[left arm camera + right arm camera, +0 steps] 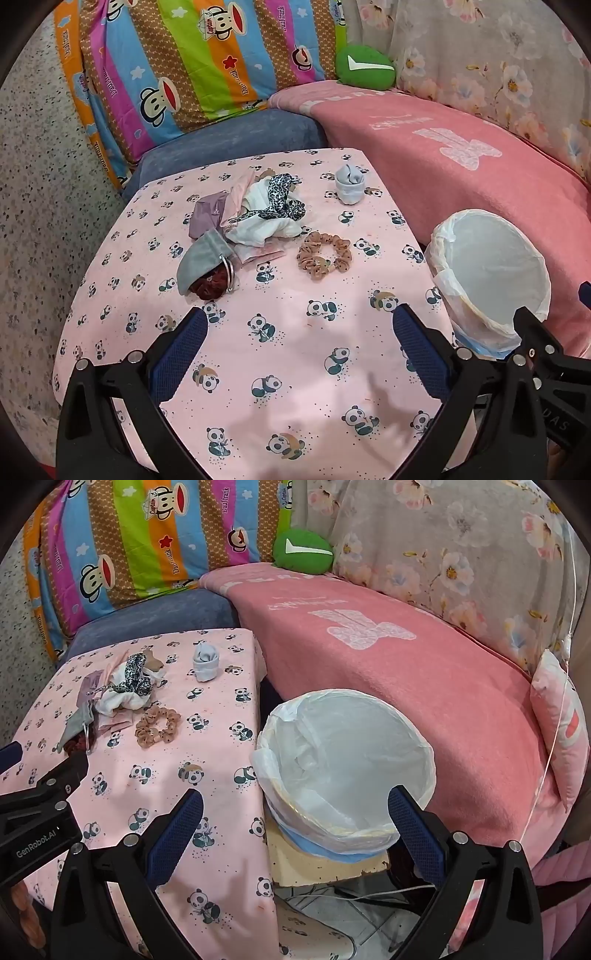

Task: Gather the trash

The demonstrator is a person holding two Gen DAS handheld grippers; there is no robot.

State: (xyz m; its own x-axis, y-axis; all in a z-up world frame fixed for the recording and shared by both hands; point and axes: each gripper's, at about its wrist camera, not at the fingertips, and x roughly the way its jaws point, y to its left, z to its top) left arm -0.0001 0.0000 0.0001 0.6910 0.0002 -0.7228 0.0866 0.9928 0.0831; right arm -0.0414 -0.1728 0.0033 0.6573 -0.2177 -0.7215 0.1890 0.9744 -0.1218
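Both the left gripper (299, 332) and right gripper (295, 812) hang wide apart, empty, near the bin (424, 746).

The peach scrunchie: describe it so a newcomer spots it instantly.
On the panda-print tablecloth, look between the heap of cloths and the lined bin. The peach scrunchie lies alone there, the only ruffled open ring.

Pink-blanketed sofa (424, 686), striped cartoon pillow (192, 62), panda-cloth table (295, 369), tiled floor (369, 919).
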